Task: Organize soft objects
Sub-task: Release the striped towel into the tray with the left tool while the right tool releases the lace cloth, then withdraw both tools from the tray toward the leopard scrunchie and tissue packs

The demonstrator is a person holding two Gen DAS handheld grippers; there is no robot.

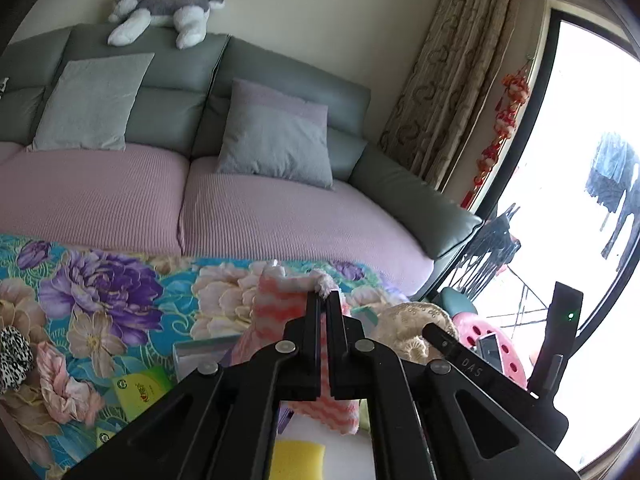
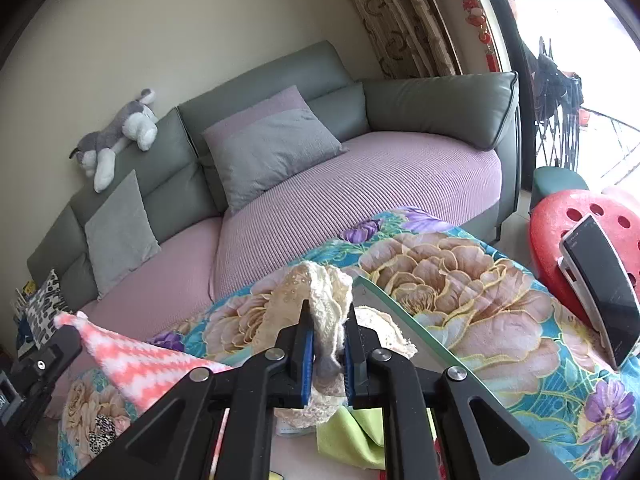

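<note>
Both tongs are loaded, so the sorting looks mid-way. The left tongs [image 1: 324, 300] are clenched on a corner of the pink-and-white zigzag cloth [image 1: 280, 304], which hangs lifted above the table [image 1: 100, 280] with its floral cover. The right tongs [image 2: 328, 316] are clenched on a bunched cream lace piece [image 2: 320, 292], also raised.

Still loose on the table: a crumpled pink scrunchie [image 1: 64, 380] at 8 o'clock in the left view, a leopard-print one [image 1: 14, 356] at 9 o'clock, a yellow sponge [image 1: 298, 460] at 6 o'clock, and a green cloth [image 2: 356, 432] at 6 o'clock in the right view.

Where the held pieces should go is not shown; no bin or pile is visible. The tongs' bodies hide the table beneath them.
</note>
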